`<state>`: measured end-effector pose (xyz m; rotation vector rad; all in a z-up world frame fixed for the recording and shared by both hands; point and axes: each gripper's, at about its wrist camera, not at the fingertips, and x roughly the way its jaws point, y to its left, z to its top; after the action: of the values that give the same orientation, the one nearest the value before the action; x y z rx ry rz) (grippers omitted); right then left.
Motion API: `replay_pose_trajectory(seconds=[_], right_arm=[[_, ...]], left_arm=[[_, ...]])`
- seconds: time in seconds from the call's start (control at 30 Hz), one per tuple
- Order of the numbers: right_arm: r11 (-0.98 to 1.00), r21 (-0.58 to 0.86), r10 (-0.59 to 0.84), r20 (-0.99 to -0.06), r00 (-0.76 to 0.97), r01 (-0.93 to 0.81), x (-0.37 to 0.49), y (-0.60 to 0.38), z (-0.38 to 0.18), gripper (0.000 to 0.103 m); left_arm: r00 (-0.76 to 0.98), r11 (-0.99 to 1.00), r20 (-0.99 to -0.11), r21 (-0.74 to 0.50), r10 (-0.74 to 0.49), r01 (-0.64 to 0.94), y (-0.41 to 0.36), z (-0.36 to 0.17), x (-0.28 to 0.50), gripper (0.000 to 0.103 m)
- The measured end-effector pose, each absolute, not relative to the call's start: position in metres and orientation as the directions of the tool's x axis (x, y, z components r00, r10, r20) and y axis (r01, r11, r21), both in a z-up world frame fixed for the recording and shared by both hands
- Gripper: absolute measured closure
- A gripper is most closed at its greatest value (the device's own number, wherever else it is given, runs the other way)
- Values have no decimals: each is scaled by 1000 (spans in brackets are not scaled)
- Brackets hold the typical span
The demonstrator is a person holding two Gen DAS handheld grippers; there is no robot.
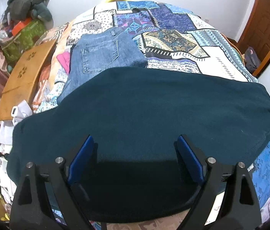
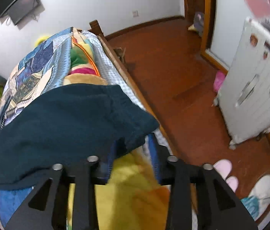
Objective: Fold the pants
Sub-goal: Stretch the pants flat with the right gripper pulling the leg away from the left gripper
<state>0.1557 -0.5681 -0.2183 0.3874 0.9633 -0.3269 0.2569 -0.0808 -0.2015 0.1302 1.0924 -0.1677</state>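
Dark teal pants [image 1: 144,111] lie folded across the near part of the patchwork bedspread [image 1: 173,38]. My left gripper [image 1: 135,140] hovers just over their near half, its blue pads wide apart and open with only flat cloth beneath. In the right wrist view the same pants [image 2: 68,118] reach the bed's right side. My right gripper [image 2: 133,145] is at their near right corner. Its jaws stand apart, the cloth edge draped over the left pad, and it looks open. A yellow blanket [image 2: 131,191] shows in the gap.
Folded blue jeans [image 1: 104,53] lie behind the teal pants, next to a pink cloth [image 1: 63,59]. A wooden board [image 1: 24,71] and a pile of bags sit at the left. Right of the wooden bed rail [image 2: 123,71] are red floor, a white radiator [image 2: 253,92] and pink slippers [image 2: 224,170].
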Motion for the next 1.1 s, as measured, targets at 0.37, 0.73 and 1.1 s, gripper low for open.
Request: replay_pose_trajectory(seconds=[0.37,0.73,1.1], right_arm=[[968,216,85,-757,648,126,164,-473,-177,46],[971,236,177,-827,533,42,195,-423,-233,46],[954,268,155,-824,546,135,152,-432,-216,46]], left_arm=[[454,946,-887,75,-80,315,-107,-204,229,10],[438,947,-888,10,-139,321,-92,-210,218,7],[465,946,-875,27,-134,323,-90,-202,215,4]])
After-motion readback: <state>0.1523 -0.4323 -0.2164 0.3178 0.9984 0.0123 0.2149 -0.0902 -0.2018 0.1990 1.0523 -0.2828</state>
